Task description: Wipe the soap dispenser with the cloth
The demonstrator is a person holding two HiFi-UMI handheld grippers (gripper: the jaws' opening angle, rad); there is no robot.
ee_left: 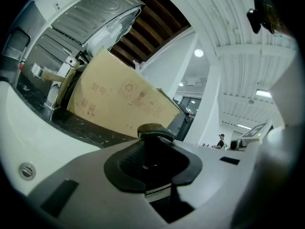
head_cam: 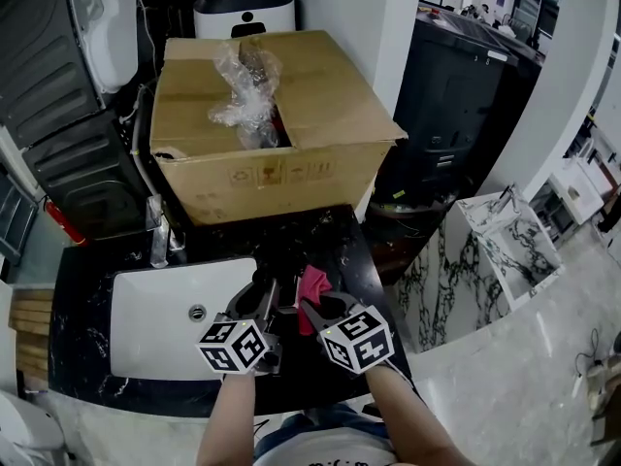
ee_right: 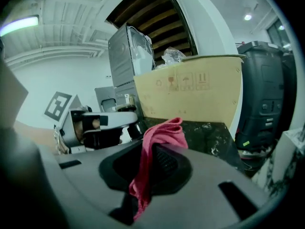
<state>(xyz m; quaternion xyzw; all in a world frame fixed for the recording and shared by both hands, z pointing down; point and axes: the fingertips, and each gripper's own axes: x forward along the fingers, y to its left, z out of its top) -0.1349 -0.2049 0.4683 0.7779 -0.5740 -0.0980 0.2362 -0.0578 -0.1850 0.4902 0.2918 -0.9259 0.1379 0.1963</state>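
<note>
A dark soap dispenser (head_cam: 259, 282) stands on the black counter beside the sink, hard to make out against it. My left gripper (head_cam: 264, 301) is shut on it. In the left gripper view its pump head (ee_left: 153, 129) sticks up between the jaws of my left gripper (ee_left: 152, 163). My right gripper (head_cam: 312, 306) is shut on a red cloth (head_cam: 311, 284), just right of the dispenser. In the right gripper view the cloth (ee_right: 164, 133) bunches above the jaws of my right gripper (ee_right: 145, 173) and hangs down between them. The left gripper (ee_right: 95, 124) shows close by at the left.
A large open cardboard box (head_cam: 281, 153) with crumpled plastic wrap (head_cam: 243, 85) sits behind on the counter. A white sink (head_cam: 146, 333) and chrome faucet (head_cam: 158, 239) lie to the left. Marble-patterned slabs (head_cam: 509, 241) and a black cabinet (head_cam: 456, 105) stand to the right.
</note>
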